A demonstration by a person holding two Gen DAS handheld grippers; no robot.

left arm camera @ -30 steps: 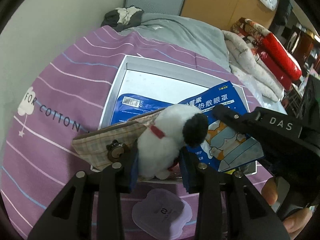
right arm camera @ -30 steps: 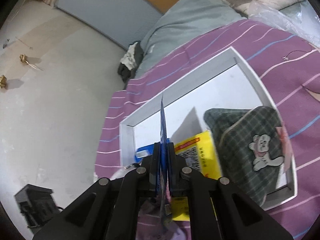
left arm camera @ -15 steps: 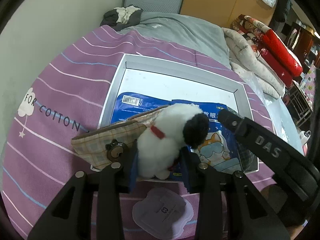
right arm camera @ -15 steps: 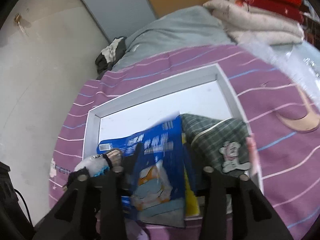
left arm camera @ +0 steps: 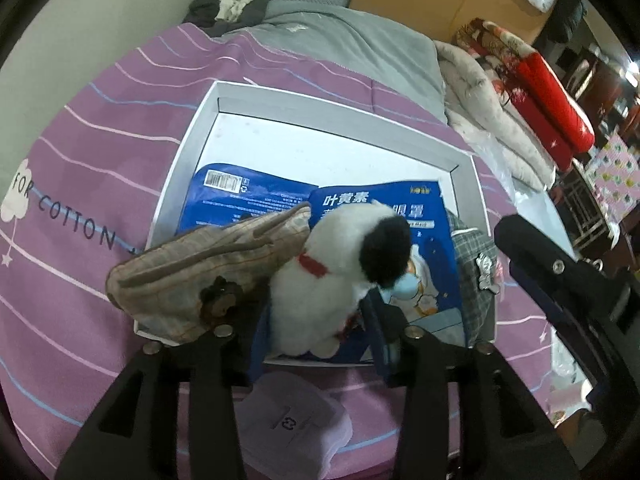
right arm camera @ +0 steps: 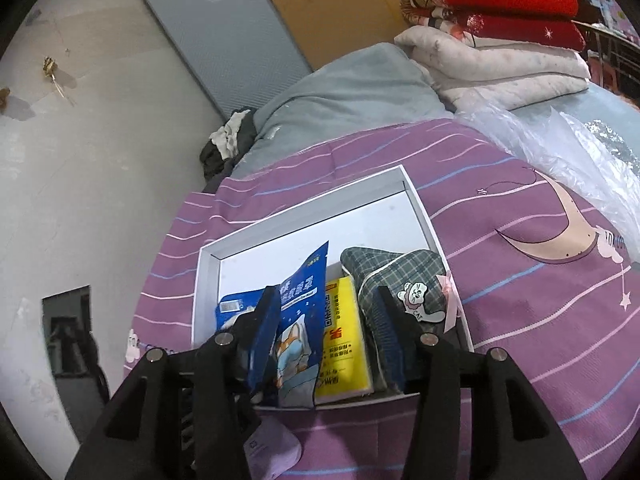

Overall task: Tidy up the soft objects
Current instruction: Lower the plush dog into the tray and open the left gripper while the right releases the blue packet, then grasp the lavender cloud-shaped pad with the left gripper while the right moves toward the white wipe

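A white shallow box lies on the purple bed cover. My left gripper is shut on a white plush toy with a black ear and red collar, at the box's near edge. A beige plaid pouch leans on the box's left near corner. Blue packets lie in the box; one stands leaning between my right gripper's fingers. My right gripper is open over the box's near side. A yellow packet and a green plaid pouch lie under it.
A pale purple pad lies on the cover in front of the box. Folded quilts and a clear plastic bag are at the right. A grey blanket lies beyond. A wall stands at the left.
My right gripper has opened and let go of the blue packet, which now rests in the box. The right gripper has drawn back. The left gripper keeps the plush toy.
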